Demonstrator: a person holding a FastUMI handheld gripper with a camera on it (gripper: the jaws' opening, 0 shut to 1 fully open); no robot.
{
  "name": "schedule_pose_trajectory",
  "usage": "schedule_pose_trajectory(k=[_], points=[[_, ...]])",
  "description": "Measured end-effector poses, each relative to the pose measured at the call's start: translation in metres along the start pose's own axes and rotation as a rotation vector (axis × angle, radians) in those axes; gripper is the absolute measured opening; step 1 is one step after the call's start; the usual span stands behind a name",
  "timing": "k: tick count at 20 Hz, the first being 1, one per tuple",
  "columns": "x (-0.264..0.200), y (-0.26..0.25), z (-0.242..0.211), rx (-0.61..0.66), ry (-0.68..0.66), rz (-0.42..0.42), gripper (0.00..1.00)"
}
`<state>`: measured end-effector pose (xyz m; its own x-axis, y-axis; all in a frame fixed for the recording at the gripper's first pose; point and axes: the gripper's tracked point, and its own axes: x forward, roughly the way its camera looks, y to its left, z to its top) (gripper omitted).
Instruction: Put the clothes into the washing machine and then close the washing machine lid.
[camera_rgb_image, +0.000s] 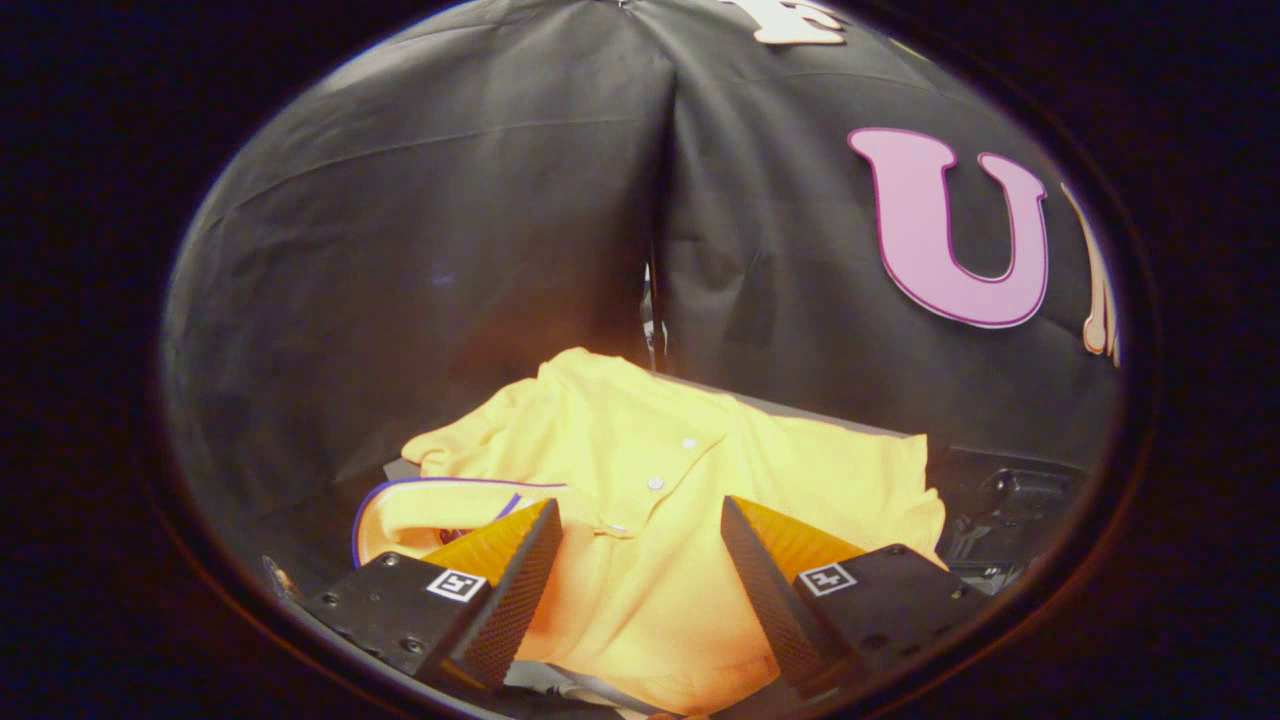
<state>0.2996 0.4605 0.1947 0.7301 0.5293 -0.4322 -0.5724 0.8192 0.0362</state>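
Fingers (640, 560) of mine stand spread apart, gripping nothing, with the yellow polo shirt (640, 470) lying crumpled between and beyond them at lower centre. If I pinch only a thin fold, the shirt could slip free when lifted.

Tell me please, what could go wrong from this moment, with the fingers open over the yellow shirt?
1. The gripper stands open, with the yellow polo shirt lying between and ahead of its fingers. If it closes on one thin layer near the button placket, the cloth may slip out when lifted.
2. The shirt is spread wide, with its collar off to one side. Picked up at one spot, the rest may hang down and snag on the dark hardware beside it.
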Motion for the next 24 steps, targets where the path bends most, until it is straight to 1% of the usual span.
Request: schedule_pose_trajectory(k=[2, 3, 4, 5, 7, 8, 11, 14, 16, 17, 18, 22, 24], points=[[0.008, 0.0, -0.021, -0.013, 0.064, -0.007, 0.97], [0.0, 0.002, -0.023, -0.036, 0.07, -0.002, 0.97], [0.007, 0.002, -0.014, -0.032, 0.031, -0.005, 1.0], [0.005, 0.006, -0.024, -0.027, 0.084, -0.003, 0.98], [0.008, 0.009, -0.019, -0.03, 0.049, -0.003, 0.92], [0.004, 0.011, -0.023, -0.034, 0.059, -0.005, 0.84], [0.006, 0.023, -0.022, -0.056, 0.01, 0.009, 0.62], [0.005, 0.029, -0.019, -0.097, -0.044, -0.001, 0.23], [0.003, 0.03, -0.022, -0.092, -0.028, -0.018, 0.14], [0.002, 0.029, -0.021, -0.083, -0.024, -0.023, 0.12], [0.0, 0.029, -0.021, -0.08, -0.025, -0.023, 0.07], [-0.006, 0.026, -0.021, -0.075, -0.048, -0.019, 0.01], [-0.014, 0.019, -0.023, -0.066, -0.056, -0.024, 0.01]])
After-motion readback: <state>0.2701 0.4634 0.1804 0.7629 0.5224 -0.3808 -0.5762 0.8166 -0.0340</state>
